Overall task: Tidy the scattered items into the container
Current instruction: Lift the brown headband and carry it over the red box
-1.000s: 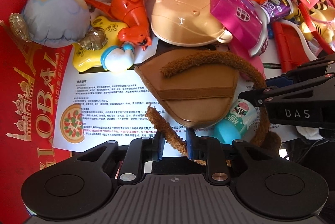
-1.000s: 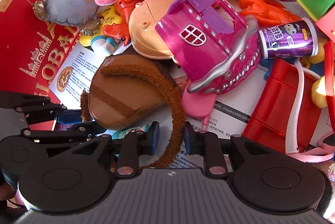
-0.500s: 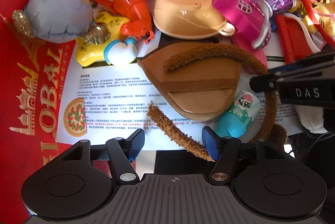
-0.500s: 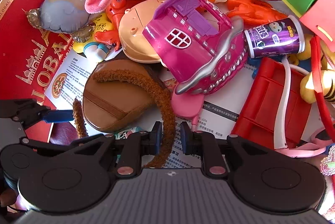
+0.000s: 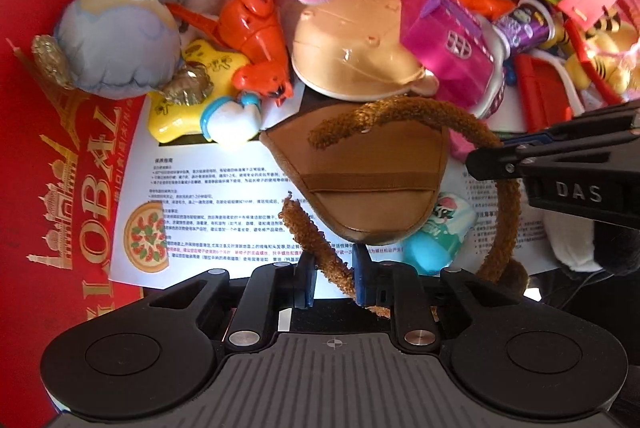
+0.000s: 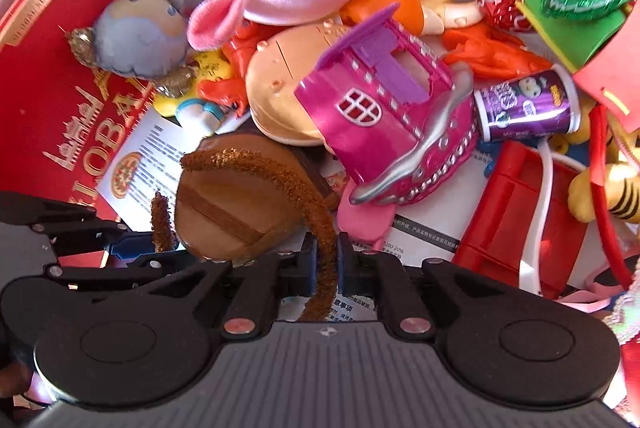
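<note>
Both ends of fuzzy brown headband [image 5: 460,120] pinched: left tool [image 5: 332,278] on one tip, right tool [image 6: 325,260] on the other, arc spanning brown pouch [image 5: 372,180].

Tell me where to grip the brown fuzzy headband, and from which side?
Grip the brown fuzzy headband on its thin band, fingers straddling it from the near side, as both grippers do: left gripper near one end, right gripper on the arc. The band is narrow enough to pinch.
</note>
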Available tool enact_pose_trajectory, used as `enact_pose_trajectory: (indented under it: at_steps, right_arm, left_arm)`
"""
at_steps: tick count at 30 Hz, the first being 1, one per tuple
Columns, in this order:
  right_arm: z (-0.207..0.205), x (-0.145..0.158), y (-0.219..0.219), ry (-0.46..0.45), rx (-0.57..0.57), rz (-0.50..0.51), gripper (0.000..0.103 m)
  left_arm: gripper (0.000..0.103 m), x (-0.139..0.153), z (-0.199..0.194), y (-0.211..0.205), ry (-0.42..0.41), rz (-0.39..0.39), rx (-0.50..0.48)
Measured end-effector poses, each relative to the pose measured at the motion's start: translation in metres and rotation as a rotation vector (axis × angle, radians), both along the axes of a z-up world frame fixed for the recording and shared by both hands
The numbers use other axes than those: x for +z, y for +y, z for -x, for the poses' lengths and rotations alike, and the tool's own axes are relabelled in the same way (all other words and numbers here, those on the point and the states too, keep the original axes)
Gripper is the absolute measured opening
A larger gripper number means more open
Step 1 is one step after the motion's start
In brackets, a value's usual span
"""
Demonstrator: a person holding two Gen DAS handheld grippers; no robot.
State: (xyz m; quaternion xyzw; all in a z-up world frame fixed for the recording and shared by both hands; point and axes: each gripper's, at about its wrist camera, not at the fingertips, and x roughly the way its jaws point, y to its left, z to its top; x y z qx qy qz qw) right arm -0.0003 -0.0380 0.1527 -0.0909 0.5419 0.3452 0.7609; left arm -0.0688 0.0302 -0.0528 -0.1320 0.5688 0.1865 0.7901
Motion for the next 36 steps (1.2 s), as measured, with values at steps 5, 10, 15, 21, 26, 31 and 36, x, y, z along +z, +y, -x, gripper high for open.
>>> enact_pose_trajectory:
  at_steps: [5, 10, 15, 21, 26, 31, 36]
  right_arm:
    - [0.0, 0.015, -0.003, -0.008, -0.003, -0.047, 0.011]
    - [-0.002, 0.025, 0.001, -0.008, -0.009, -0.078, 0.011]
    - [-0.004, 0.036, 0.006, -0.026, -0.009, -0.113, 0.011]
    - [-0.003, 0.048, 0.017, -0.05, 0.005, -0.141, 0.011]
    - [-0.005, 0.055, 0.02, -0.063, 0.017, -0.157, 0.011]
    - [-0.008, 0.058, 0.023, -0.071, 0.016, -0.149, 0.011]
    - [-0.01, 0.059, 0.022, -0.079, 0.009, -0.132, 0.011]
  left_arm:
    - [0.014, 0.014, 0.003, 0.009, -0.029, 0.017, 0.018]
    - [0.014, 0.026, 0.004, 0.019, -0.06, -0.021, 0.025]
    - [0.013, 0.033, 0.005, 0.034, -0.086, -0.034, 0.064]
    - [0.013, 0.049, 0.008, 0.036, -0.119, -0.082, 0.066]
    - [0.012, 0.062, 0.009, 0.041, -0.143, -0.104, 0.062]
    - [0.011, 0.064, 0.004, 0.042, -0.143, -0.123, 0.052]
    - [0.011, 0.06, 0.0, 0.043, -0.135, -0.118, 0.045]
